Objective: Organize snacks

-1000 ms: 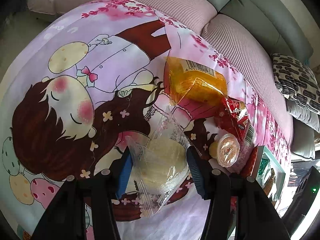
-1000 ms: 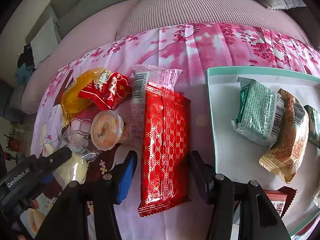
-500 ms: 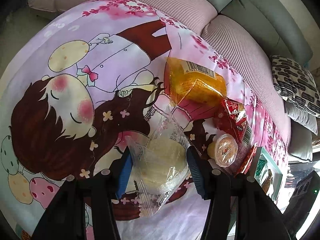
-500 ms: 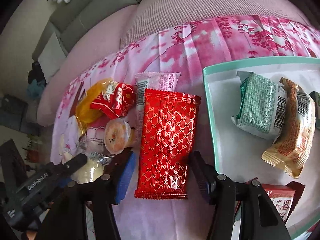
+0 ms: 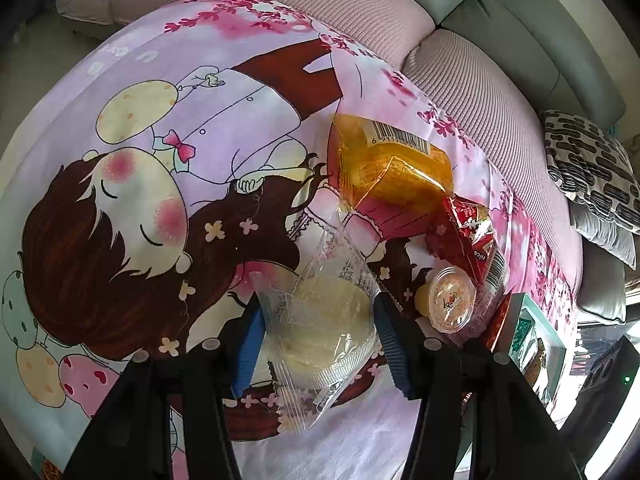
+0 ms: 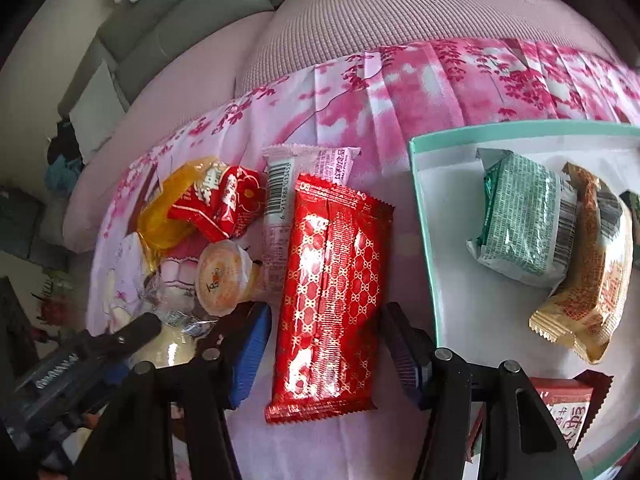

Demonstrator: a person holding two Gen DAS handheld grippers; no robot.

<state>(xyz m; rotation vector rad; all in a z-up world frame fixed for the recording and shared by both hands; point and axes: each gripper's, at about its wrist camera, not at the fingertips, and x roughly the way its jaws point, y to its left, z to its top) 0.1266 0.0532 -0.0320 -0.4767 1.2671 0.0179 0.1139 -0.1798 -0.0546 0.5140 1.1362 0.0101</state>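
Between my left gripper's (image 5: 318, 330) blue pads sits a clear-wrapped pale cake (image 5: 326, 320); the pads look pressed to its wrapper, so I read that as a grip, ready to lift. My right gripper (image 6: 324, 346) straddles the lower half of a long red pack (image 6: 330, 292) with gaps on both sides, jaws apart and holding nothing, lined up along the pack so closing would catch its narrow width. Just right of it lies the teal-rimmed tray (image 6: 424, 208), already holding a green pack (image 6: 524, 224) and a tan one (image 6: 592, 264), which I take as the destination. Loose snacks cluster left of the red pack: a jelly cup (image 6: 222, 278), a small red bag (image 6: 218, 204), an orange bag (image 5: 390, 168) and a pink bar (image 6: 308, 164) partly under the red pack. Everything rests on a pink cartoon-print cloth (image 5: 160, 160) spread over a ribbed sofa cushion (image 6: 400, 12); soft ground, so packs may sink when pinched.
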